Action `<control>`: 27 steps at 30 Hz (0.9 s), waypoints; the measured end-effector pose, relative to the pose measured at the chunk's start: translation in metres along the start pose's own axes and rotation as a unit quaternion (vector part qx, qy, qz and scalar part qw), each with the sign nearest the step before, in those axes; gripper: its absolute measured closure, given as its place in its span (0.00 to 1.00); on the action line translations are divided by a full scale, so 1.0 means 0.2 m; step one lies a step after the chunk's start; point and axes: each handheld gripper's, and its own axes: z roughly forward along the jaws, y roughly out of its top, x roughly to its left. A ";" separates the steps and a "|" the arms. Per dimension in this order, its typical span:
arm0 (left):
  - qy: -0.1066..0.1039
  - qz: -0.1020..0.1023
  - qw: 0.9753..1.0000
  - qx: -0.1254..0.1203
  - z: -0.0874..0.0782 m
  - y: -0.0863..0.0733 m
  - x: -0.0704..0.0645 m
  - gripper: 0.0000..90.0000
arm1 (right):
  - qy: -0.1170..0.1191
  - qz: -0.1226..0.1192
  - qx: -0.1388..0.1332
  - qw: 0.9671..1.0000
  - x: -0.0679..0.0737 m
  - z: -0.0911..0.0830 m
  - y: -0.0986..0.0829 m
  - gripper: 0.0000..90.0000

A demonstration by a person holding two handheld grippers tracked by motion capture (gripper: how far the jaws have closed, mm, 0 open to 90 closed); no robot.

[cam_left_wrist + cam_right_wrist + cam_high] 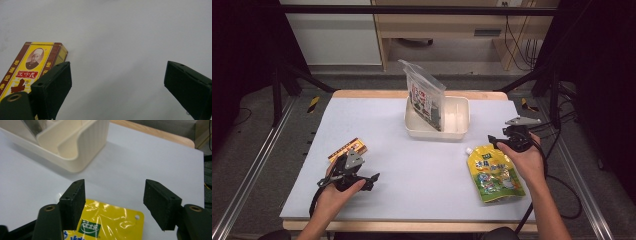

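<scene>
While both grippers rest low over the white table (412,175), the left gripper (364,181) stands with jaws spread and empty just beside the yellow box (347,149); the right gripper (502,142), likewise spread and empty, hovers above the yellow pouch (494,175), near the cream tray (459,122).

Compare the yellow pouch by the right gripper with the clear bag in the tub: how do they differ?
The yellow pouch lies flat on the table; the clear bag stands tilted in the cream tub. The pouch is opaque, with a white spout at one corner; the bag is see-through with a printed pack inside. Neither is gripped: the right gripper is open above the pouch.
</scene>
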 end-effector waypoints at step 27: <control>-0.003 0.000 1.000 0.010 0.02 -0.01 0.00 0.08 | 0.021 0.036 0.059 0.997 -0.17 0.21 -0.19 0.28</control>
